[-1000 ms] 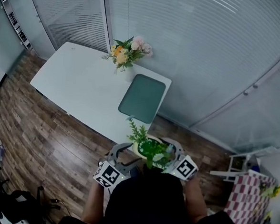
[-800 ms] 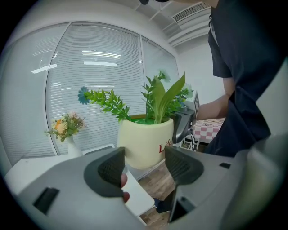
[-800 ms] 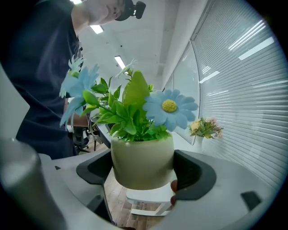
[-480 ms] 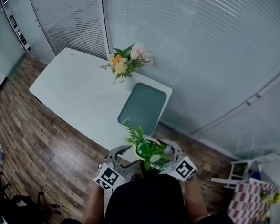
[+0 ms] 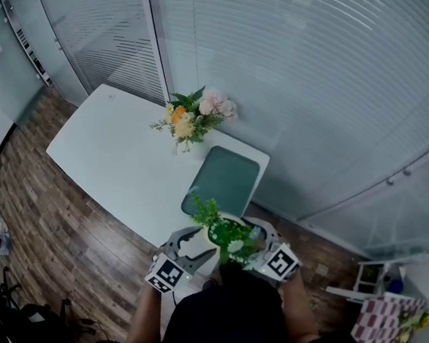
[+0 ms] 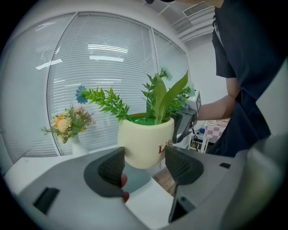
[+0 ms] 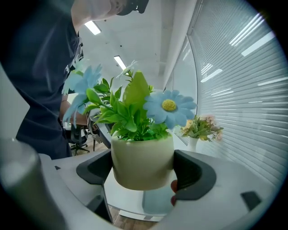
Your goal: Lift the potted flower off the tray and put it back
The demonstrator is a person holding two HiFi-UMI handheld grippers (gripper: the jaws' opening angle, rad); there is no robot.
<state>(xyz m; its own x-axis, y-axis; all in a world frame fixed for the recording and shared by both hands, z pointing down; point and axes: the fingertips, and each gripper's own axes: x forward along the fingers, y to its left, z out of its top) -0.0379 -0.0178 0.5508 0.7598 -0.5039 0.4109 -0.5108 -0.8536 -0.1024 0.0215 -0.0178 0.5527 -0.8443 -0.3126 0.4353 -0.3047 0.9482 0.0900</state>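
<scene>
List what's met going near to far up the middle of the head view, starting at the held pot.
potted flower → green tray → vase of flowers → window blinds

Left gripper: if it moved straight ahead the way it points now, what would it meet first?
Most likely the cream round pot of green plants, just past the left gripper, whose tongs stand open; depth is unclear.

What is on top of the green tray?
Nothing shows on the green tray; the leaves of the potted flower, held in the right tool, cover its near end.
</scene>
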